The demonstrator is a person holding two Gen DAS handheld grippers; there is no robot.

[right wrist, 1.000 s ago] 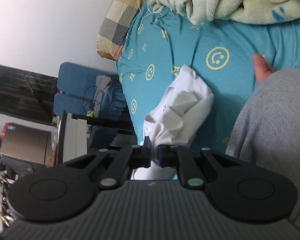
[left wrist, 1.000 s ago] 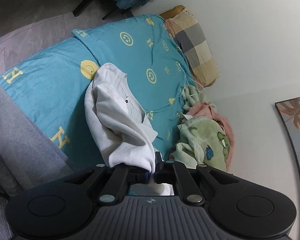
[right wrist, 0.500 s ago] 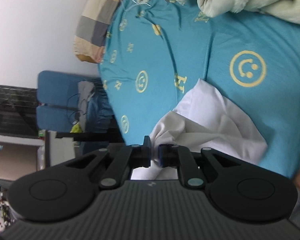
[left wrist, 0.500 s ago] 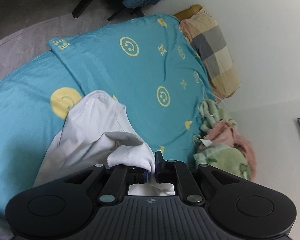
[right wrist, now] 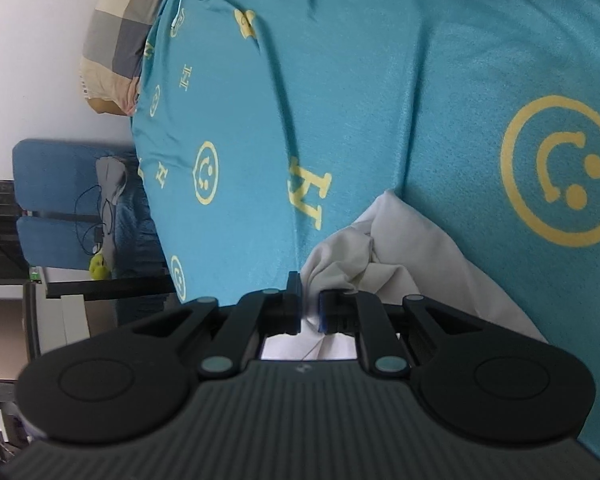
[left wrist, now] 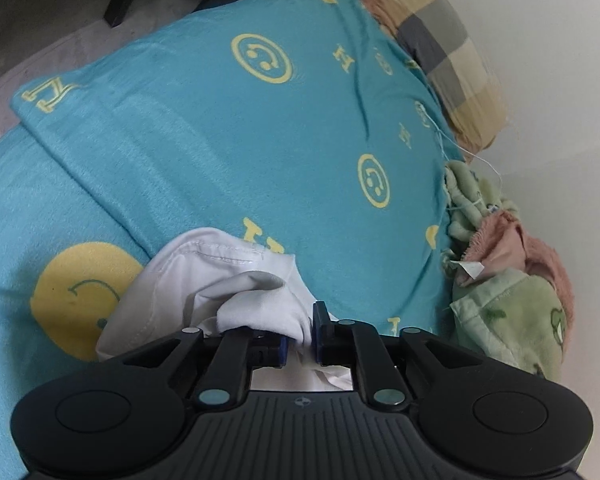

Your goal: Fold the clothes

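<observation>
Shirt (left wrist: 204, 280), white, lies bunched on the teal blanket (left wrist: 228, 132), near its lower edge in both views. The left gripper (left wrist: 300, 340) is clamped on a wad of it; the right gripper (right wrist: 309, 312) pinches another fold, apparently tight. A checked pillow (left wrist: 448, 52) sits beyond the blanket.

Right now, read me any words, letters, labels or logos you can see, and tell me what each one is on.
"H": large yellow serif letters, repeated across the teal bedspread, alongside smiley faces.
White tag on the green and pink blanket: no text can be read.
Small round emblem on the left gripper body: a symbol only, too small to make out.
White shirt: no print visible.
</observation>
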